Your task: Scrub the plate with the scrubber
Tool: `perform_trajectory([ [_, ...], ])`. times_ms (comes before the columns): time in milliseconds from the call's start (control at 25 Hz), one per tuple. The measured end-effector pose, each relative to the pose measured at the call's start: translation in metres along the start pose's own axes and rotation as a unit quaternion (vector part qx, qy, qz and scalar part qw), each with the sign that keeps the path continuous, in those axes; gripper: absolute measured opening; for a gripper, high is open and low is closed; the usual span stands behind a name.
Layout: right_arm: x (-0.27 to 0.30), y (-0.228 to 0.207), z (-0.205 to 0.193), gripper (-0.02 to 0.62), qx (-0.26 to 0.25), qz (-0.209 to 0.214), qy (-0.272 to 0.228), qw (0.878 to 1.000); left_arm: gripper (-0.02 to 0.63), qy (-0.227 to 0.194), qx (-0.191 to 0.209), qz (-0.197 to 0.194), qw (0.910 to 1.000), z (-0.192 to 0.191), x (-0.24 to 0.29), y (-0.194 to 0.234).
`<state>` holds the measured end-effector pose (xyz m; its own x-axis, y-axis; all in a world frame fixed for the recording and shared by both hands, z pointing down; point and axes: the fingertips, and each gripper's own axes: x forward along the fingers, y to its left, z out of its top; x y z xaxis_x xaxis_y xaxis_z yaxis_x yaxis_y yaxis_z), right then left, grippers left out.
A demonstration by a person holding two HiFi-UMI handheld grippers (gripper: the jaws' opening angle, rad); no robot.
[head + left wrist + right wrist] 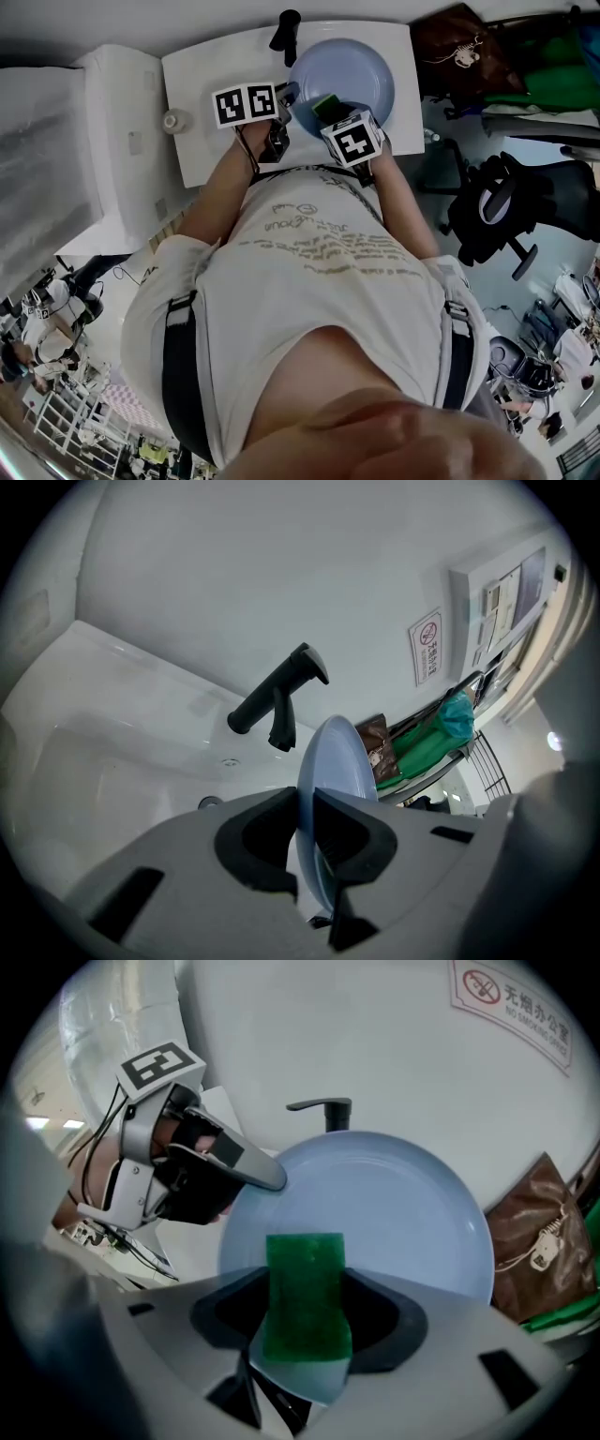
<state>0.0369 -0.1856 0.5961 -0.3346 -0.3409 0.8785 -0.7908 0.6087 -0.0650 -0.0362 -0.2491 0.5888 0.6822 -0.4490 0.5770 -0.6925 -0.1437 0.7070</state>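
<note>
While the left gripper (305,808) clamps the stiff, probably slick plate (336,757) by its rim, the right gripper (302,1324) squeezes the soft scrubber (305,1269).

From above we look steeply down on the plate (361,70); both gripper views face it close up, sharing it.

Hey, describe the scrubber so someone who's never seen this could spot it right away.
Find the white sink with the black tap; a pale blue plate is held over it. At the plate's near rim, the right gripper pinches the scrubber: a flat rectangular pad, the only green thing at the sink.
</note>
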Motion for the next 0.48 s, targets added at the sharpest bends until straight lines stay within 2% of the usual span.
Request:
perform_trajectory([
  [120, 0.003, 0.013, 0.01, 0.243, -0.001, 0.016, -0.012, 1.0, 0.048, -0.002, -0.002, 0.001, 1.0, 0.0, -0.001, 0.0],
  [240, 0.005, 0.017, 0.019, 0.242, -0.024, 0.019, -0.015, 0.999, 0.048, 0.0, 0.003, 0.001, 1.0, 0.0, -0.001, -0.003],
  [480, 0.006, 0.005, 0.028, 0.244, -0.034, -0.018, -0.023, 0.999, 0.052, 0.005, 0.025, -0.006, 0.9996, -0.003, -0.001, -0.013],
])
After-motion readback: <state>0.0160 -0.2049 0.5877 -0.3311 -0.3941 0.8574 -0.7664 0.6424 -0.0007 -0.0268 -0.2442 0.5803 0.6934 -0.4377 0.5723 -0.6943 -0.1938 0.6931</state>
